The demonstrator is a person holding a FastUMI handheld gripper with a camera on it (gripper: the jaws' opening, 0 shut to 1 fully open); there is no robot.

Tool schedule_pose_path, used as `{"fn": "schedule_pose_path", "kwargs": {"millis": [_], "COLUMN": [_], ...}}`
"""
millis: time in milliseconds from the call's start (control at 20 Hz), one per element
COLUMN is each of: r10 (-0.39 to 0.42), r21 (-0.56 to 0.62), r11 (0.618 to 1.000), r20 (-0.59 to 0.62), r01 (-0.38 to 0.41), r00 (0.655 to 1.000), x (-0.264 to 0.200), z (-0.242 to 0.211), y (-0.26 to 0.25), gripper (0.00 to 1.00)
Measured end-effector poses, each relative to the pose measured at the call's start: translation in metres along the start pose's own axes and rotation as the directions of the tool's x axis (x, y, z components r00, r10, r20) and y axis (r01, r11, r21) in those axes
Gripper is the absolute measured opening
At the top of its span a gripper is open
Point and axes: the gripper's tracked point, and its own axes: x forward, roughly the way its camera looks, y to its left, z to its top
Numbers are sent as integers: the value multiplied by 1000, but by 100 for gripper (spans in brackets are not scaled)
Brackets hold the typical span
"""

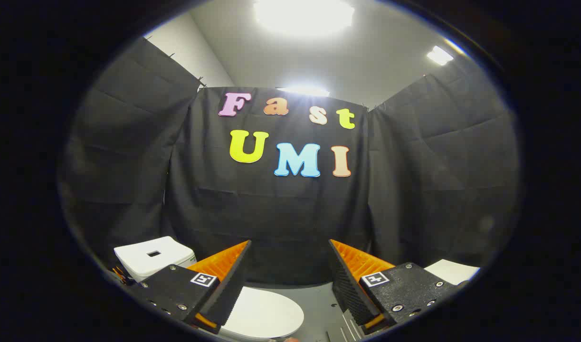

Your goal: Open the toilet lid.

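Facing: the booth wall of black cloth hangs straight ahead of the gripper and runs round both sides, with a pale ceiling and bright lamps above.
Floor: a grey floor shows low between the fingers, beyond the toilet.
Toilet tank: a white tank with a small dark rectangular slot in its top stands behind the one finger, off to that side and further back than the lid.
Toilet lid: the white toilet lid lies flat and closed, low down, partly under that same finger and reaching into the gap between the two; it appears still down, so the opening is not yet begun.
White object: a pale flat-topped thing sits beyond the other finger; what it is cannot be told.
Gripper: the gripper is spread wide, with nothing between its fingers and neither one touching the lid.
Key relation: the lid sits below the fingers and toward the tank side, while they point level at the wall above it. Its long axis seems to run from the tank toward its rounded front edge, so the hinge is probably at the tank end.
Next move, as a judgement: the gripper would need to tip down and shift toward the tank side to reach the free front rim.
Containers: the bowl is covered, so its contents are hidden.
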Motion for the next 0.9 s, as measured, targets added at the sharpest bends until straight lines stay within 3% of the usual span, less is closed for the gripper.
{"fn": "schedule_pose_path", "kwargs": {"millis": [600,900], "r10": [-21,-60], "r21": [25,36], "r11": [999,998], "r20": [-16,35], "r01": [21,59], "r00": [1000,998], "x": [2,-2], "z": [-11,-1], "y": [-7,-15], "gripper": [95,95]}}
